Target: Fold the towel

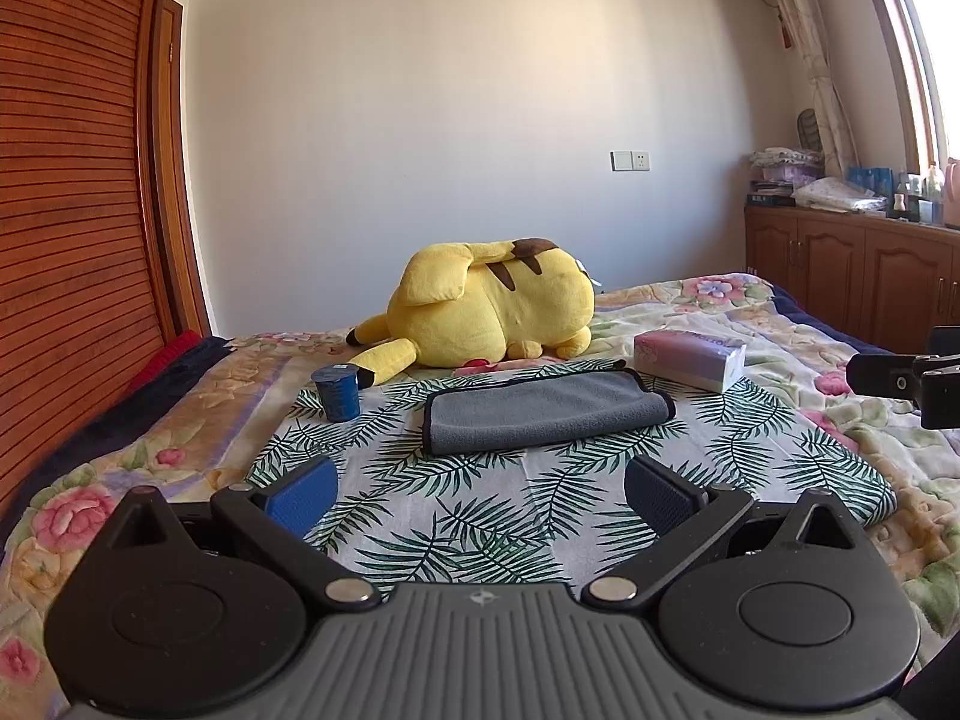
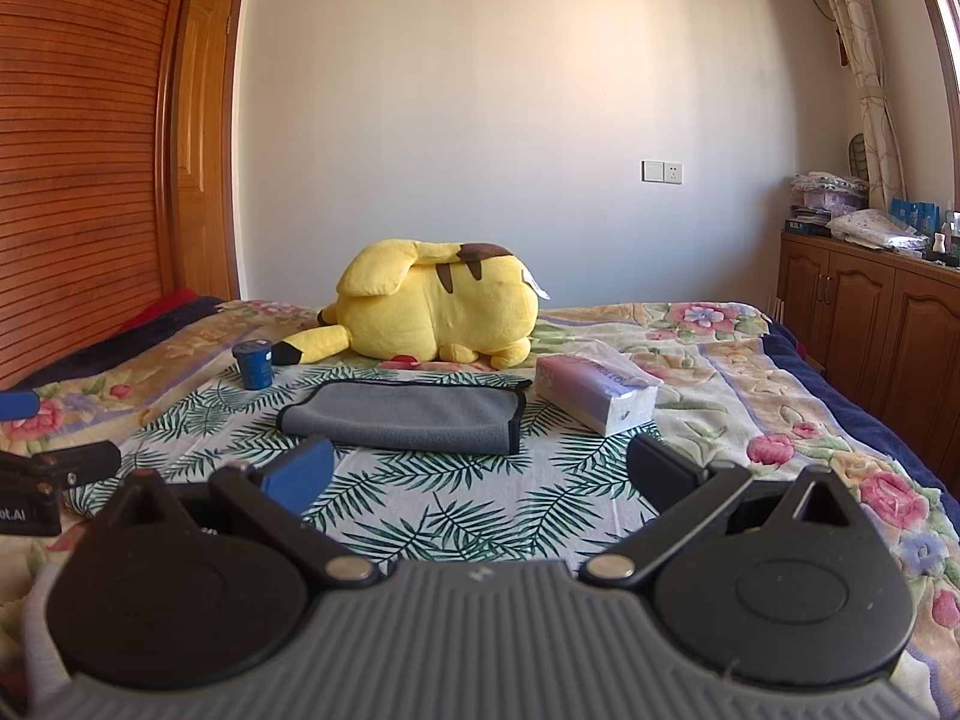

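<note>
Both my tongs, left [image 1: 480,495] and right [image 2: 480,477], hang spread, empty. I'd pinch the grey towel [image 1: 543,411] at twelve o'clock by matching corners, keeping edges aligned.

Bed [image 1: 780,324] carries leaf-print cloth [image 1: 480,510], plush [image 1: 492,312], probably tissues [image 1: 690,360].
</note>
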The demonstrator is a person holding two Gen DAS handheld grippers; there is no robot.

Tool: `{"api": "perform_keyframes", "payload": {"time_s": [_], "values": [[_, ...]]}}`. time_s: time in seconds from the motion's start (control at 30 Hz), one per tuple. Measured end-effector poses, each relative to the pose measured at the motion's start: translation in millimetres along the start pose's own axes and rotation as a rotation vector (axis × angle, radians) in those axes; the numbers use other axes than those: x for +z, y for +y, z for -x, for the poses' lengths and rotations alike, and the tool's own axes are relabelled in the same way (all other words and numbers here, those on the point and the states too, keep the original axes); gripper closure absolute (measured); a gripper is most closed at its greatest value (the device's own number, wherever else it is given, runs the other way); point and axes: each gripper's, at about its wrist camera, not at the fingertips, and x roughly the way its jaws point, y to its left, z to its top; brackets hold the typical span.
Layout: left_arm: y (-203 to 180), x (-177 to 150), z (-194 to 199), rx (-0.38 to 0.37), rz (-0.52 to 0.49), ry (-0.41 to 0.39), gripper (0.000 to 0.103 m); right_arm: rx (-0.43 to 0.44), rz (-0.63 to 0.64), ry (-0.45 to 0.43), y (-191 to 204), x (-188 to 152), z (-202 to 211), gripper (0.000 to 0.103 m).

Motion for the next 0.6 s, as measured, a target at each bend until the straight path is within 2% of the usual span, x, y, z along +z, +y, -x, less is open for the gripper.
{"api": "perform_keyframes", "payload": {"time_s": [0.6], "values": [[3.3, -0.8, -0.8, 0.002, -0.003, 0.002, 0.016, 0.0, -0.001, 0.0, -0.3, 0.0, -0.1, 0.0]]}}
